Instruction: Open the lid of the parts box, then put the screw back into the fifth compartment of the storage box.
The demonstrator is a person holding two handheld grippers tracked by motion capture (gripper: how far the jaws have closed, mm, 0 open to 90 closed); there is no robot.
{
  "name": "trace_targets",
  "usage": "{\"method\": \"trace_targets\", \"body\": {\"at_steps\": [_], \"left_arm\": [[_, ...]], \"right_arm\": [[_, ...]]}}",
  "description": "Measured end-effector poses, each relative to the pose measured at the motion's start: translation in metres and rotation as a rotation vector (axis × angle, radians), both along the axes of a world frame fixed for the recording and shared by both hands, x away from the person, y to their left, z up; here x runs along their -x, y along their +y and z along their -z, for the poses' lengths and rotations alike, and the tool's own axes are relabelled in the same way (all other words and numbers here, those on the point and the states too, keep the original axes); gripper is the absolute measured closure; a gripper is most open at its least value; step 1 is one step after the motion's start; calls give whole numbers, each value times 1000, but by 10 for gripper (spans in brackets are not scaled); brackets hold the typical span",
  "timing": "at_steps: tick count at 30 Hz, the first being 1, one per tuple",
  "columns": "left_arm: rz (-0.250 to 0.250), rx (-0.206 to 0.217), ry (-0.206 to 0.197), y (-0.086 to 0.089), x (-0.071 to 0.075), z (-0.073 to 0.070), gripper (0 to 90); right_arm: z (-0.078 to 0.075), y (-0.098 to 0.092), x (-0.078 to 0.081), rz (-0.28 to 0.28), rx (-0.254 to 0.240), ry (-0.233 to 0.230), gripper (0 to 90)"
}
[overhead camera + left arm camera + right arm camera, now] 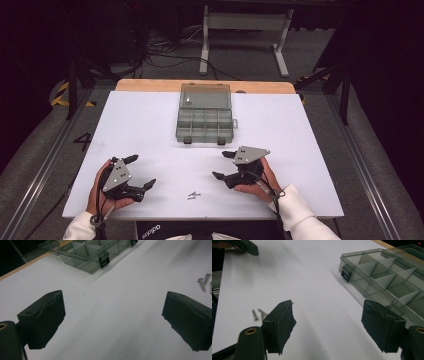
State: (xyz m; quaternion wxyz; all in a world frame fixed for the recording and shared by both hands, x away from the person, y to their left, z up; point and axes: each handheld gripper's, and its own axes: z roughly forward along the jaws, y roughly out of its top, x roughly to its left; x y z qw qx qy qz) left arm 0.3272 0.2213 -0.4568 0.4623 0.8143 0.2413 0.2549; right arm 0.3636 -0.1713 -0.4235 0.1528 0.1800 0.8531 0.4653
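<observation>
A smoky clear compartment box point(205, 125) lies at the back middle of the white sheet point(150, 125), its lid point(205, 95) folded back and its cells bare. A few small silver screws point(194, 194) lie near the front edge, between the two hands. My left gripper point(142, 171) rests low at the front left, open, nothing between its pads. My right gripper point(220, 165) sits at the front right, open too, pointing left. In the left gripper view the open gripper point(113, 317) frames bare sheet, with the screws point(203, 282) at the right and the box point(85, 255) ahead. The right gripper view has its gripper point(328, 320) open, the screws point(258, 313) at the left and the box point(387, 277) at the right.
A wooden table edge point(150, 85) shows behind the white sheet. A white table frame point(245, 35) and cables stand on the floor beyond. Metal rails run along both sides of the table. The left gripper's tip point(247, 246) shows far off in the right gripper view.
</observation>
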Motion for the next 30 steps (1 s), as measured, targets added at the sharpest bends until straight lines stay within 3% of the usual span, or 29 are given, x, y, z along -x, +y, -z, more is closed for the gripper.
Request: {"method": "trace_targets", "body": {"at_steps": [10, 14, 19, 26, 30], "left_arm": [[-12, 1, 1, 4, 1, 0, 52], [-12, -7, 4, 3, 0, 1, 52], [-18, -5, 10, 4, 0, 2, 53], [-10, -9, 13, 2, -1, 2, 53], [-5, -15, 5, 1, 1, 1, 53]], "right_arm": [[1, 8, 2, -54, 8, 18, 322], [3, 11, 6, -103, 18, 41, 406], [3, 17, 9, -167, 39, 56, 502], [9, 31, 15, -238, 84, 103, 556], [11, 37, 18, -263, 112, 106, 588]]}}
